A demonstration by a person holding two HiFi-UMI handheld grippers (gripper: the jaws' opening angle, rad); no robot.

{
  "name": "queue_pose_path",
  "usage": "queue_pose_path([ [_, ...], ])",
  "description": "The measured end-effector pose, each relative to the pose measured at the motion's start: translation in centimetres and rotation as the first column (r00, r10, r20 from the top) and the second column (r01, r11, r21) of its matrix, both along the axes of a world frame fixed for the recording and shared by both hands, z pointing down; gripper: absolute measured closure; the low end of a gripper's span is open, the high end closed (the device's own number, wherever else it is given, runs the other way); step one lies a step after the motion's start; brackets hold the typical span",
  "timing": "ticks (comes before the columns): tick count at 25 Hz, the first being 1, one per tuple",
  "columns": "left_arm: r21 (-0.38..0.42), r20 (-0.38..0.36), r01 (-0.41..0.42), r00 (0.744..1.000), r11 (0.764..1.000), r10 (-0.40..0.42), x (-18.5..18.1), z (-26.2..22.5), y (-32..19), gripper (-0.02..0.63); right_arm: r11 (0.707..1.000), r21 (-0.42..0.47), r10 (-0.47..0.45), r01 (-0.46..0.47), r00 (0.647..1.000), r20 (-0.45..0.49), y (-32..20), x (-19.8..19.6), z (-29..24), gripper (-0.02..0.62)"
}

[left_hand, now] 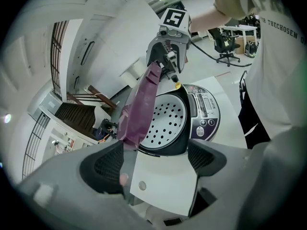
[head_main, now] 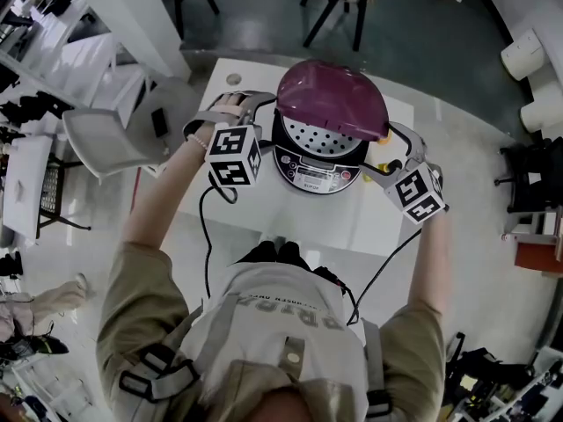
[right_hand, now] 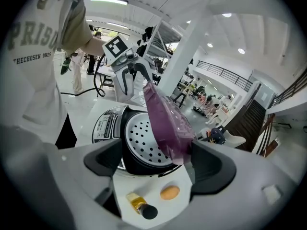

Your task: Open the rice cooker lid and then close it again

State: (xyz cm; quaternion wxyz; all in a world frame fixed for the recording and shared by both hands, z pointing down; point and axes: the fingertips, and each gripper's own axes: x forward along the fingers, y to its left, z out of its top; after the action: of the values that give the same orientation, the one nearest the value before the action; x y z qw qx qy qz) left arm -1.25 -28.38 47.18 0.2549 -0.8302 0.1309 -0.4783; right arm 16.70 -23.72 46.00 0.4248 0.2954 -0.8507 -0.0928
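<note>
A rice cooker [head_main: 318,172] stands on the white table [head_main: 264,205] with its purple lid [head_main: 332,98] raised, so the perforated inner plate [head_main: 315,139] shows. My left gripper [head_main: 257,104] is beside the lid's left edge and my right gripper [head_main: 393,137] beside its right edge. Whether either touches the lid I cannot tell. In the left gripper view the left gripper [left_hand: 153,163] is open, the lid [left_hand: 141,107] near its left jaw. The right gripper view shows the right gripper [right_hand: 153,166] open, the lid [right_hand: 165,121] near its right jaw. Nothing is gripped.
A small yellow bottle with a black cap [right_hand: 139,206] and an orange oval thing [right_hand: 169,192] lie on the table right of the cooker. A grey chair [head_main: 114,130] stands left of the table. Black cables [head_main: 204,227] hang off the table's front.
</note>
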Motion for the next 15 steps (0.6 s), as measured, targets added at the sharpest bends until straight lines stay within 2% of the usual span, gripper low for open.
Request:
queue_pose_path([
  [4,-0.014,0.016,-0.003,1.000,1.000,0.003,-0.1,0.8,0.6,0.175,1.000,-0.005,-0.023,0.023,1.000,0.001,0.4,-0.5,0.4,0.172],
  [15,-0.044,0.082,-0.027,0.996,0.999,0.030,-0.8,3.4,1.8,0.175,0.996,-0.088,-0.023,0.019,0.999,-0.048,2.0,-0.3,3.2,0.170],
])
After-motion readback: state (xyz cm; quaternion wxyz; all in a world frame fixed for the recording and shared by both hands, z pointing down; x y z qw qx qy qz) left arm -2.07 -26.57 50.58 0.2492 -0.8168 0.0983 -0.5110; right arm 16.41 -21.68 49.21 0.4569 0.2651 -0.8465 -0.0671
